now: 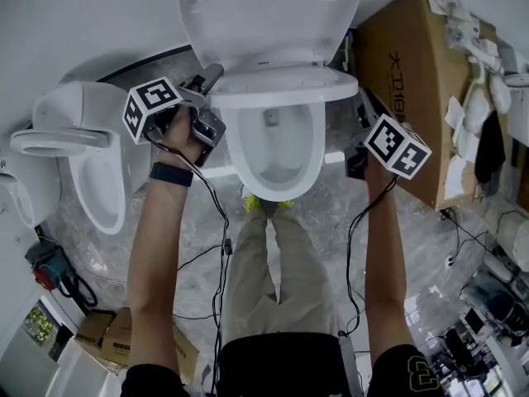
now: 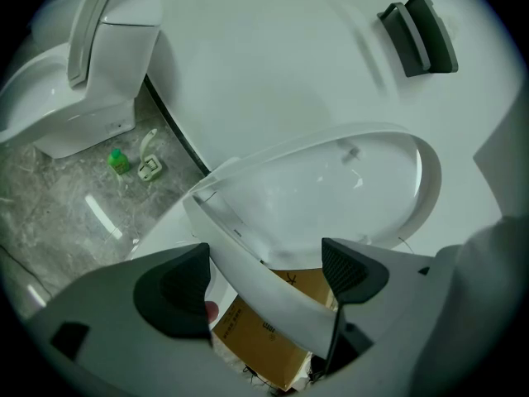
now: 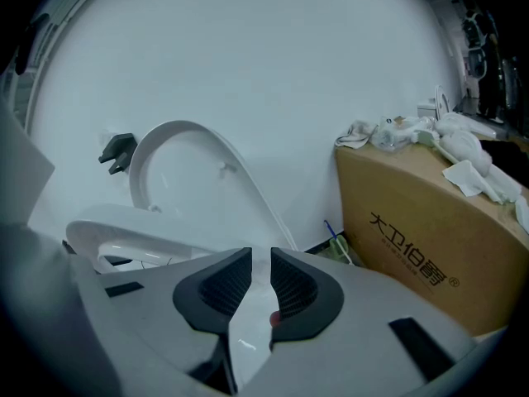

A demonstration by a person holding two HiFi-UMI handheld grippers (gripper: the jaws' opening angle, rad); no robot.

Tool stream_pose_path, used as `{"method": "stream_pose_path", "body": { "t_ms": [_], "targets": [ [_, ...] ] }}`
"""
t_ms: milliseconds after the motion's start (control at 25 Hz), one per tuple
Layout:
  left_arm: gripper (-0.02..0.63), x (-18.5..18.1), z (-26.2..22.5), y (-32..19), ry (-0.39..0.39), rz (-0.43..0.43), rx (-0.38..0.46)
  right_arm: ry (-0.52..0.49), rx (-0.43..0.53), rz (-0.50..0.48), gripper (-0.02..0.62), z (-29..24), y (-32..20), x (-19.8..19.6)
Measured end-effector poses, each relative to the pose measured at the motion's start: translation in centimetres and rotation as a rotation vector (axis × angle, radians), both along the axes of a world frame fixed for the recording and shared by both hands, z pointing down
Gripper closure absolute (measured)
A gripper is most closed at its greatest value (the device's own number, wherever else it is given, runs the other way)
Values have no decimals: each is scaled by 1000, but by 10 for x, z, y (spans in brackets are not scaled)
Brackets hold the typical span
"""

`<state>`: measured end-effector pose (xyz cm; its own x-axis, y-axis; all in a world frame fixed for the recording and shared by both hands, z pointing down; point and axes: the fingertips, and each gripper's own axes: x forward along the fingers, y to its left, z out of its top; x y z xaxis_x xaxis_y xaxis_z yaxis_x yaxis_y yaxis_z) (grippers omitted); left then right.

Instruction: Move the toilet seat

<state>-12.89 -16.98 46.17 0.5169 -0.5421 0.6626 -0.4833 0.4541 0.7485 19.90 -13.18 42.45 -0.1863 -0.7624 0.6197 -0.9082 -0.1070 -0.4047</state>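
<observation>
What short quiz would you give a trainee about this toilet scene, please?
1. True or false: the toilet lid stands raised.
2. What lies between the jaws of the right gripper? A) a cable B) the edge of the toilet seat C) nothing
3. In the head view, what brown thing stands beside the toilet on the person's right?
Key: 1 true. 2 B. 3 a cardboard box.
</observation>
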Motion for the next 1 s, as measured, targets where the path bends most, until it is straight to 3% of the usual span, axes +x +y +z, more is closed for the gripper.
{"method": "stream_pose_path", "body": {
  "t_ms": [560, 1000],
  "targets": [
    [181, -1, -2, -23, 18, -32, -50, 25, 20, 21, 532, -5, -26, 0],
    [175, -4, -1, -45, 20, -111, -90, 26, 14, 39, 540, 0, -52, 2]
  ]
}}
